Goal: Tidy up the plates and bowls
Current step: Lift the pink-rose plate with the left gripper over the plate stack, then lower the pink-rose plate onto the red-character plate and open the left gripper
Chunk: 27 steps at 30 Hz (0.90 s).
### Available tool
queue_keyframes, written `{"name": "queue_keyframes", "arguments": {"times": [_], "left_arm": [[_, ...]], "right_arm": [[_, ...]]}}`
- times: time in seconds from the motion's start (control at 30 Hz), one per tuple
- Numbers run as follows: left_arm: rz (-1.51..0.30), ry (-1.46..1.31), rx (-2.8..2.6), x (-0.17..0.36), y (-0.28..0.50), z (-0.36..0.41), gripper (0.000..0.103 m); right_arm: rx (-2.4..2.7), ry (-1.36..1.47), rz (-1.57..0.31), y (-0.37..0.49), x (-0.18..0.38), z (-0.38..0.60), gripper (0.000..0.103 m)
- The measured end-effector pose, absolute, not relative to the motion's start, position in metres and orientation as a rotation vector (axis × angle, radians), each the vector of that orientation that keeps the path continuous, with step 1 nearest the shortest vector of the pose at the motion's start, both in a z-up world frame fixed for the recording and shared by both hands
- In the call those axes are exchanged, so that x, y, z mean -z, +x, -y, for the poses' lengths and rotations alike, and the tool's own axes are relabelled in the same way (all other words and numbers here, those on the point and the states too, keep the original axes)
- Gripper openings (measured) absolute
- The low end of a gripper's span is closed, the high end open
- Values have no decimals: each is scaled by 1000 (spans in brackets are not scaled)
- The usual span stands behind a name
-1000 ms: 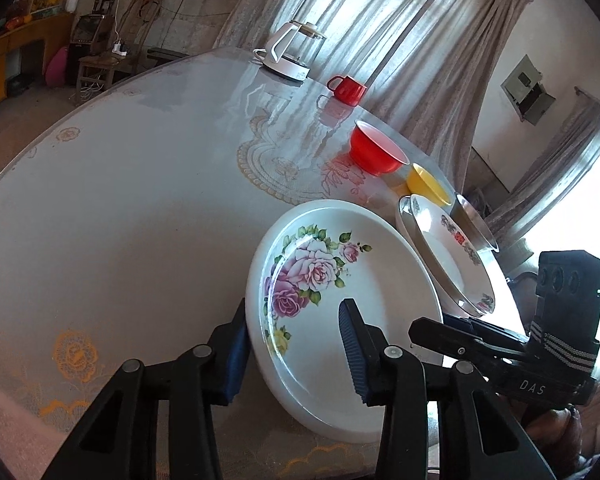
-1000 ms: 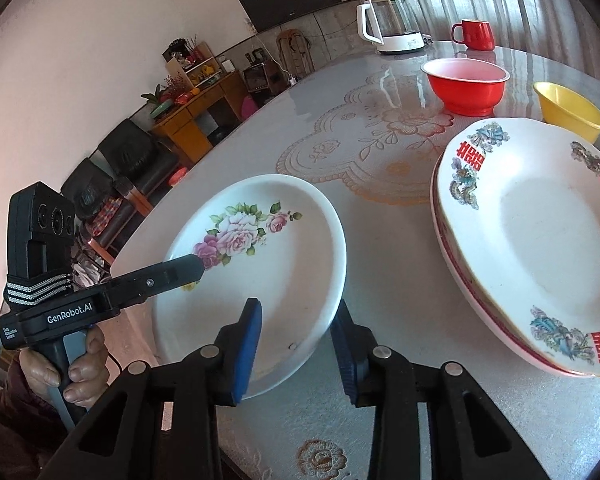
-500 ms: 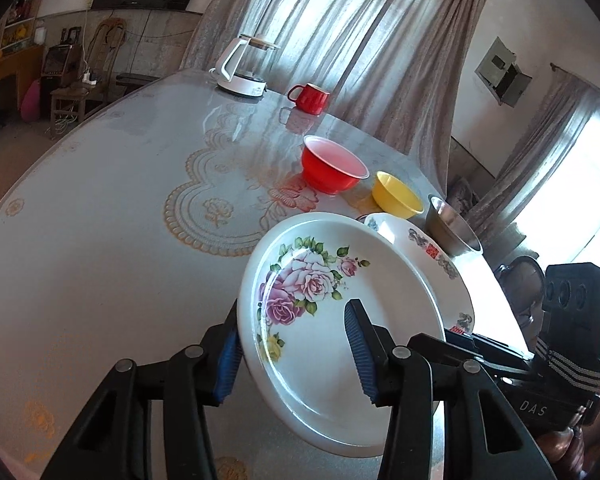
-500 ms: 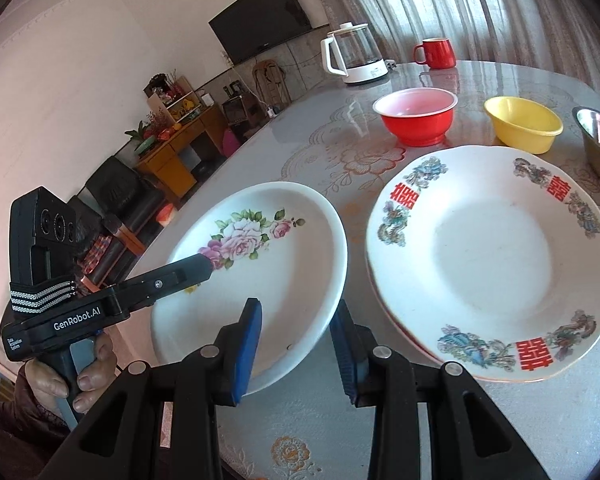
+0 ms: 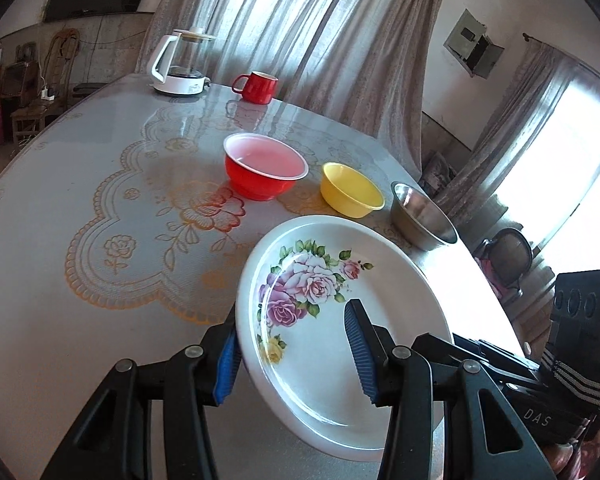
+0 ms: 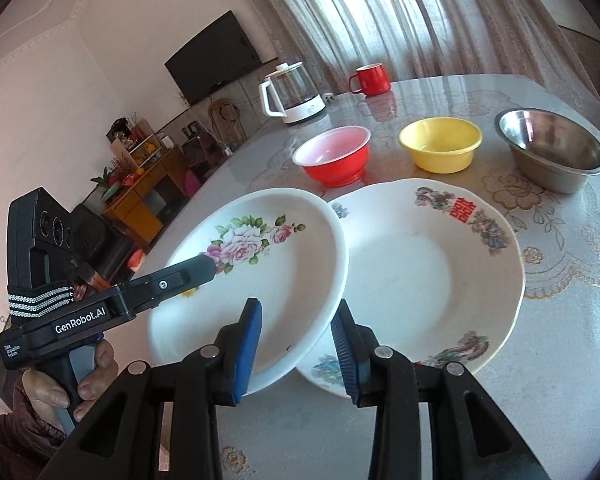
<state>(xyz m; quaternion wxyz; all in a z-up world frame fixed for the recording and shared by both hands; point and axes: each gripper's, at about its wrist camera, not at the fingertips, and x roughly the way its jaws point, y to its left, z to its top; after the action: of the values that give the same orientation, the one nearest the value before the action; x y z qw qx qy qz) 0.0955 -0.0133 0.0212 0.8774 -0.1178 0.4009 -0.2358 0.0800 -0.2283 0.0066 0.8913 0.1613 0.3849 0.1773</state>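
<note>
you're mid-carry with the rose plate (image 6: 256,276), held off the round table (image 5: 80,208) from two sides. the left gripper (image 5: 296,352) straddles its rim at about 8 o'clock of the plate in the left wrist view, one blue pad under the edge and the other over the well; its jaws have just been opening a little with the rim between them, and i can't tell if the upper pad actually presses. the right gripper (image 6: 300,356) is narrowly parted and pinched on the near rim, around 5 o'clock in its own view. the rose plate's far right edge already overlaps the left side of the double-happiness plate (image 6: 432,276), which looks like the top of a small stack, though that's hard to confirm. so i'd call this the stacking step, roughly half over the target. next you need to slide further toward 3 o'clock until the two rims line up, level it out since it's tilted, then lower and let go with both sides together. behind, from 11 to 1 o'clock, the red bowl (image 6: 334,156), yellow bowl (image 6: 440,144) and steel bowl (image 6: 552,148) sit apart in a row, not nested yet. watch the left grip, it looks the looser one.
</note>
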Motion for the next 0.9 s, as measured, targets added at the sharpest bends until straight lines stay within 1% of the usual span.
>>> {"name": "queue_keyframes", "arguments": {"times": [0.3,0.53,0.67,0.73,0.8,0.9], "left_arm": [[-861,-168,563,-22,114,60,48],[-928,-161,566,-7,126,74,49],[-935,-153,560,-3,131,79,49],[-929,-156,567,-4,132,81,49],[-926,-138,577,-5,133,85,54],[-933,-124,569,-2,135,88,54]], "right_arm": [[-241,386,-790,83,-3,266,37],[-167,421,-823,90,9,277,37],[-147,419,-827,89,13,278,37],[-141,421,-824,90,13,280,39],[-134,418,-821,91,13,280,41],[-116,415,-827,93,14,280,43]]}}
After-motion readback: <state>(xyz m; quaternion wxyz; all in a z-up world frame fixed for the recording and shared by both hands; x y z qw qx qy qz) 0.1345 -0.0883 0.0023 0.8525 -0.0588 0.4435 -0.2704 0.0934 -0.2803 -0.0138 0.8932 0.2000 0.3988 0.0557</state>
